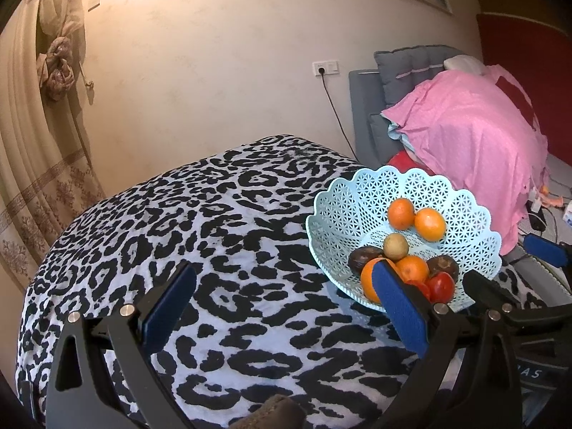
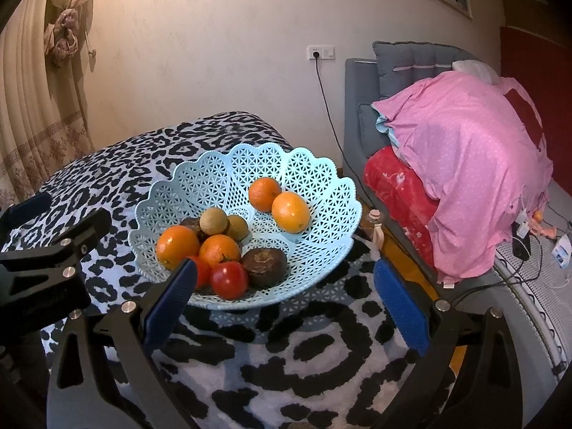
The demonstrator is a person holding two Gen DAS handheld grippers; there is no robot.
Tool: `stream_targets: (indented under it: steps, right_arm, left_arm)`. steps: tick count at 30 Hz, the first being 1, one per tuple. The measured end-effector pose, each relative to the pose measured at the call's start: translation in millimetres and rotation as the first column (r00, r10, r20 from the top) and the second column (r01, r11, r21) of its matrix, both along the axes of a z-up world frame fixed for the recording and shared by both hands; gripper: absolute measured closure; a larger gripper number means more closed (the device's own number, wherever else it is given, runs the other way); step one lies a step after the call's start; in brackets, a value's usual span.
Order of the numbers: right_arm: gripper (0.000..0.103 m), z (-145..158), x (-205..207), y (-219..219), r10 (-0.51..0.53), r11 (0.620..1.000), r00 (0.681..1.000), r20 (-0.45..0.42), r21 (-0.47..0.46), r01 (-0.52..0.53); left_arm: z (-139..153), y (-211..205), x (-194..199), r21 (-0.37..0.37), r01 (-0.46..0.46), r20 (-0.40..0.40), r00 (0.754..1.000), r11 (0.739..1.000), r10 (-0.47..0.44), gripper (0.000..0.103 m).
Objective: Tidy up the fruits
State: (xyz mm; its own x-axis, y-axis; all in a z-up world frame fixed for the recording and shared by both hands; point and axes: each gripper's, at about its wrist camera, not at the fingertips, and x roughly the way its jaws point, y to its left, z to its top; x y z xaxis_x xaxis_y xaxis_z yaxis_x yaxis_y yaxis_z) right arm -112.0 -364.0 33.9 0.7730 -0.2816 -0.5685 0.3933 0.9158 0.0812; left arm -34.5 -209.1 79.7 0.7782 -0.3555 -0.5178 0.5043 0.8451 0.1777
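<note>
A pale blue lattice basket (image 2: 314, 178) stands on a leopard-print cloth (image 1: 178, 214) and also shows in the left wrist view (image 1: 343, 207). It holds several oranges (image 2: 290, 211), two tomatoes (image 2: 228, 279), brown round fruits (image 2: 264, 267) and small tan fruits (image 2: 213, 221). My left gripper (image 1: 286, 286) is open and empty, left of the basket, its right finger in front of an orange (image 1: 370, 279). My right gripper (image 2: 286, 282) is open and empty, just in front of the basket's near rim.
A grey sofa (image 2: 361, 82) with pink bedding (image 2: 464, 150) and a red blanket (image 2: 397, 186) stands to the right. A small bottle (image 2: 376, 227) sits by the table edge. Cables and chargers (image 2: 522, 239) lie at far right. A curtain (image 1: 39, 143) hangs at left.
</note>
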Motion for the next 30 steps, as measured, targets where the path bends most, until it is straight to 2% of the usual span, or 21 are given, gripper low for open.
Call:
stream_targets:
  steps: [30]
  right_arm:
    - [0.003,-9.2,0.5,-11.2,-0.023,0.999,1.0,-0.011,0.03,0.023]
  left_arm:
    - [-6.3,-11.4,-1.5,0.058,0.011,0.02,1.0,0.998,-0.012,0.005]
